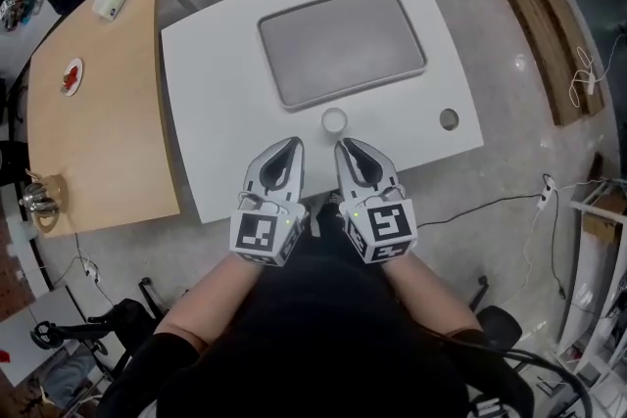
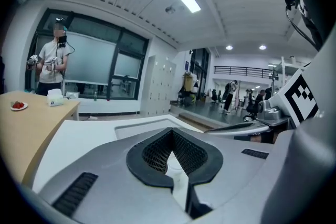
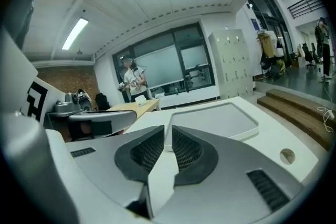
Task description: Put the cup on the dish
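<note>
Task not yet begun: a person stands at a white bench [image 1: 216, 113] with a hand-held tool in each fist, both drawn in close to the body at the near edge. The left tool [image 1: 291, 150] and the right tool [image 1: 347, 150] each have their jaws brought together at the tips, with nothing caught between them.

The small white cup [image 1: 334, 120] stands upright on the bench, just ahead of the two tools and roughly between them, and just short of the near rim of the rectangular grey dish [image 1: 343, 44]. The dish appears bare. Whether the cup holds anything cannot be told from above; its inside reads plain white.

By the look of things, the step in hand is the approach. The next move would call for one tool to part its jaws, reach the short way forward, close on the cup's wall and carry it over the rim onto the dish.

A wooden table [image 1: 98, 132] alongside carries a plate of something red [image 1: 72, 75], well apart from the work.
</note>
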`<state>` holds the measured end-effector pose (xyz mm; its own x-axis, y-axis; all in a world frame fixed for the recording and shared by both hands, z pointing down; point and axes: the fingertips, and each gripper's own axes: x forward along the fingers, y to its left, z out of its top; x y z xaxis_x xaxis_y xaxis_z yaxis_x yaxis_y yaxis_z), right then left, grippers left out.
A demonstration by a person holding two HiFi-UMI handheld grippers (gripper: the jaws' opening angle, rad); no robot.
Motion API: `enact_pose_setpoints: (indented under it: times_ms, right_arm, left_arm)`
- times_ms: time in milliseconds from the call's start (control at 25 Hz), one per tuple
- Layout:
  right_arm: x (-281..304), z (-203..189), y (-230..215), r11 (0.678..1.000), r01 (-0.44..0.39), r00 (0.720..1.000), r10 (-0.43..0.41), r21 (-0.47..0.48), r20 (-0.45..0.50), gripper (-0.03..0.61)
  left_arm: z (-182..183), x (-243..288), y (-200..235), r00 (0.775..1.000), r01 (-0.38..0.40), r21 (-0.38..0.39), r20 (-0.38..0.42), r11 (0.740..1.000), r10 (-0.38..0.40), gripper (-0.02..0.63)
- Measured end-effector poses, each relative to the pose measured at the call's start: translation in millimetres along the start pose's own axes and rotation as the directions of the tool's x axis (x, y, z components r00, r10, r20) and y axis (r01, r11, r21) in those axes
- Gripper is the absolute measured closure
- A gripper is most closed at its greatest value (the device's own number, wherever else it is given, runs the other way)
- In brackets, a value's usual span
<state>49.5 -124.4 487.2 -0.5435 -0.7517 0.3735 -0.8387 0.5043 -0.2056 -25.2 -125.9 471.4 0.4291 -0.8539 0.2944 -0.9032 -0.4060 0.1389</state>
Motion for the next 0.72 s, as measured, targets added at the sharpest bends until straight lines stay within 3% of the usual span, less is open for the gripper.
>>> enact_pose_setpoints:
  times_ms: [120,200,280,720]
  right_arm:
    - [23,-14,-3,1.000,-0.019,0.998,0.018,-0.018,-0.054,0.550]
    - [38,-21,-5,0.999,-0.029,0.997,0.027,-0.028,-0.071,0.416]
    - [51,-30,-9,0.999,-0.027,0.996,0.024,-0.036,-0.090,0.357]
    - [119,-98,-41,0.997,0.031,0.973,-0.046,-0.071,-0.224,0.314]
  left_arm:
    - [-17,22,11,0.999,0.030,-0.001,-0.024,1.000,-0.030,0.606]
    - [-25,36,18,0.998,0.044,-0.003,-0.041,0.999,-0.044,0.606]
    - [-34,48,23,0.997,0.054,-0.012,-0.057,0.998,-0.055,0.606]
    - [-85,94,71,0.991,0.056,-0.055,-0.119,0.997,-0.062,0.606]
